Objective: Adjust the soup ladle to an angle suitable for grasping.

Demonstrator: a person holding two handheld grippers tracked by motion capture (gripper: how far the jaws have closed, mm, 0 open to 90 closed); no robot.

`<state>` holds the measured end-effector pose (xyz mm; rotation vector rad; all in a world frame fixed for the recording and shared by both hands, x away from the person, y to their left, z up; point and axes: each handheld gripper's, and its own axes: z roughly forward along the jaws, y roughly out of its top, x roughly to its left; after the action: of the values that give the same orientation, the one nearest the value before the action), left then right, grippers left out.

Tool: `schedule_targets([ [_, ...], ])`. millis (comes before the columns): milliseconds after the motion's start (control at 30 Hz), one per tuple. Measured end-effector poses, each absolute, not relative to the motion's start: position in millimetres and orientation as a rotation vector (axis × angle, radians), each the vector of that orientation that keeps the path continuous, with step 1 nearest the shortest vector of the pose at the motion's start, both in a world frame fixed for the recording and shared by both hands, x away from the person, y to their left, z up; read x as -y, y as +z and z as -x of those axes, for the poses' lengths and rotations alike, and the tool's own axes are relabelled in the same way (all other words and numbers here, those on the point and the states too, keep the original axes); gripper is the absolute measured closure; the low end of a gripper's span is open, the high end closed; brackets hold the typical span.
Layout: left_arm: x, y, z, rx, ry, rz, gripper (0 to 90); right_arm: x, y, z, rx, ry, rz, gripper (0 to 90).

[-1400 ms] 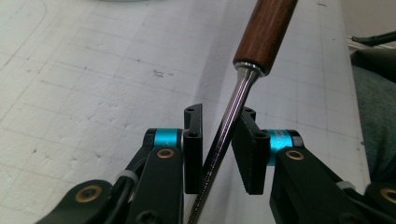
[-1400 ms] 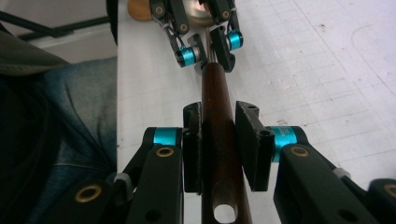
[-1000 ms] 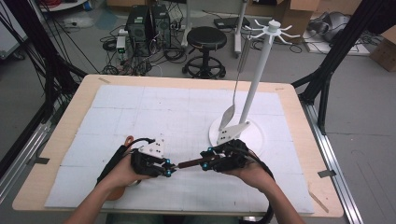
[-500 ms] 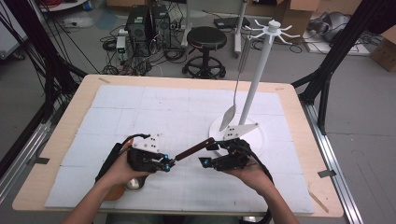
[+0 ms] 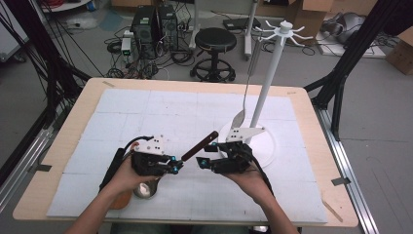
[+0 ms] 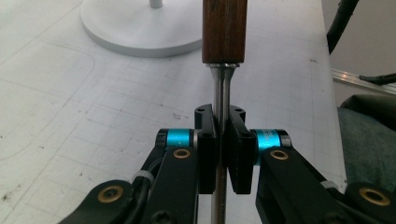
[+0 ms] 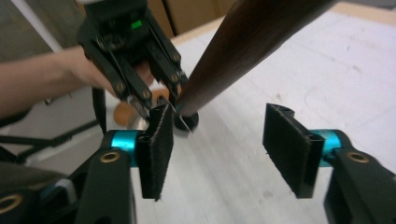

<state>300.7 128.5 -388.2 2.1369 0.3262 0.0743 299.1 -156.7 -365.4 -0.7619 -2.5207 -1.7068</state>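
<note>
A ladle with a dark wooden handle and a thin metal shaft is held in my left gripper, which is shut on the shaft. The handle slants up and away from the jaws. The ladle's metal bowl sits low by the left hand. My right gripper stands open just right of the handle, its pads wide apart. In the right gripper view the handle passes above and between them without touching, and the left gripper faces me.
A white rack with hooks rises from a round base just behind the right gripper; a metal spoon hangs from it. An orange object lies under the left hand. A white mat covers the wooden table.
The ladle handle lay level between the two grippers; now it tilts up and away. The right gripper has drawn back from it and stands open.
</note>
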Motion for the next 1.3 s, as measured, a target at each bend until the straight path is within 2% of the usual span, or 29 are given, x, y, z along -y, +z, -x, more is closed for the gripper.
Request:
schedule_targets([
  [400,-121.0,-379.6,-302.3,-0.349,0.095,-2.082,83.7,145.4,-347.4,-299.3,2.434,-1.858,0.795,51.1],
  [567,-120.2,-375.8,-302.8,-0.354,0.096,-2.058,83.7,139.1,-342.2,-299.4,2.427,-1.900,0.760,63.6],
  [733,-120.7,-373.3,-302.0,-0.357,0.100,-2.042,83.7,136.4,-338.7,-300.5,2.391,-1.931,0.750,69.3],
  [1000,-123.3,-370.1,-302.1,-0.348,0.074,-2.003,82.8,133.4,-328.6,-302.8,2.341,-1.943,0.700,73.2],
  [1300,-126.2,-368.0,-301.7,-0.355,0.039,-1.973,75.8,139.7,-314.3,-304.8,2.384,-1.988,0.683,73.4],
])
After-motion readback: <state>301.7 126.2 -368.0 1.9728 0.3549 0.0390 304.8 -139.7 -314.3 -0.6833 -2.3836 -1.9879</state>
